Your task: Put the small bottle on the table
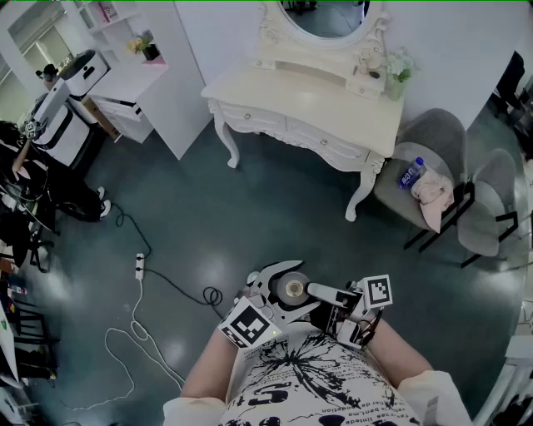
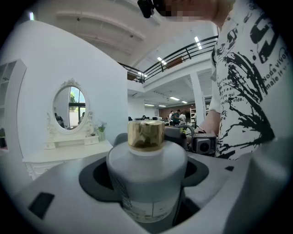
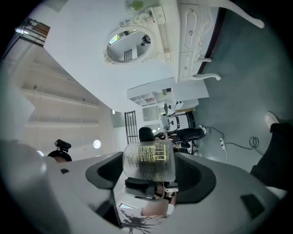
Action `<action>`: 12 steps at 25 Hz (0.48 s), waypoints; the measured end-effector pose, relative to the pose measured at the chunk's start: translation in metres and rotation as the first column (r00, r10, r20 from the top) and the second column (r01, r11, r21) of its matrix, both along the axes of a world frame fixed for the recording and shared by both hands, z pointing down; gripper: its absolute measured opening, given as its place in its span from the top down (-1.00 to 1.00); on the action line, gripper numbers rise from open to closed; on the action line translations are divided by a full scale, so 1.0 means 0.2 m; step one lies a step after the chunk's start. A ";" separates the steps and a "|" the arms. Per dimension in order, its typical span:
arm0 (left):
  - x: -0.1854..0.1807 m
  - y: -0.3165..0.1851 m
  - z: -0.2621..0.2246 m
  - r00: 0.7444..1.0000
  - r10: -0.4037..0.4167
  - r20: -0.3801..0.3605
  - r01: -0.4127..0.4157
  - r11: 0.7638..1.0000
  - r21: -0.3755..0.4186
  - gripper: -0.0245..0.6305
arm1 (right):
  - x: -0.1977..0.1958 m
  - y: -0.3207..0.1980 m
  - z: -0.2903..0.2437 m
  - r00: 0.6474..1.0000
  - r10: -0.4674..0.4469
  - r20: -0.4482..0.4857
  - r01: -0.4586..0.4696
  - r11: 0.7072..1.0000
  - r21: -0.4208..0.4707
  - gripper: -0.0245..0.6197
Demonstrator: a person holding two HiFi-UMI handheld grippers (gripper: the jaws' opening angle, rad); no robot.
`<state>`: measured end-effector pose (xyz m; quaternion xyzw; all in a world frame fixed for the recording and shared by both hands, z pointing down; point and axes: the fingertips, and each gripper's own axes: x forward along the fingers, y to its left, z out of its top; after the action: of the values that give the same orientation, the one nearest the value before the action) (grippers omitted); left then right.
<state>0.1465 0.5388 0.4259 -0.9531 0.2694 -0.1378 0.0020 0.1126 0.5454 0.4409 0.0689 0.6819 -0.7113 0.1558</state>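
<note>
A small pale bottle with a gold cap (image 1: 293, 289) is held close to the person's torso, between both grippers. My left gripper (image 1: 281, 281) curves round it from the left, and in the left gripper view the bottle (image 2: 147, 176) stands upright, filling the gap between the jaws. My right gripper (image 1: 316, 292) reaches it from the right; in the right gripper view the bottle's printed body (image 3: 149, 160) sits pressed between the dark pads. The white dressing table (image 1: 291, 104) stands across the floor ahead, with an oval mirror (image 1: 329, 17) on it.
A grey chair (image 1: 433, 141) right of the table carries a blue bottle (image 1: 412, 173) and a pink cloth (image 1: 433, 198). A second chair (image 1: 491, 200) stands beside it. A power strip (image 1: 140, 266) and cables lie on the dark floor at left. White shelves (image 1: 158, 75) and equipment stand far left.
</note>
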 end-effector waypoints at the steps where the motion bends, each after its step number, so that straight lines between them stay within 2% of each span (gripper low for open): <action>1: 0.00 0.00 0.00 1.000 0.001 -0.001 -0.001 1.000 0.000 -0.14 | 0.00 0.00 0.00 1.000 0.001 0.000 -0.001 1.000 0.000 -0.19; 12: -0.01 -0.01 -0.01 1.000 0.011 -0.002 -0.011 1.000 -0.009 -0.14 | -0.01 -0.01 -0.01 1.000 -0.008 -0.001 0.008 1.000 0.004 -0.19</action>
<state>0.1452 0.5364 0.4237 -0.9547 0.2635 -0.1380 -0.0018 0.1104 0.5429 0.4379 0.0716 0.6831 -0.7106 0.1524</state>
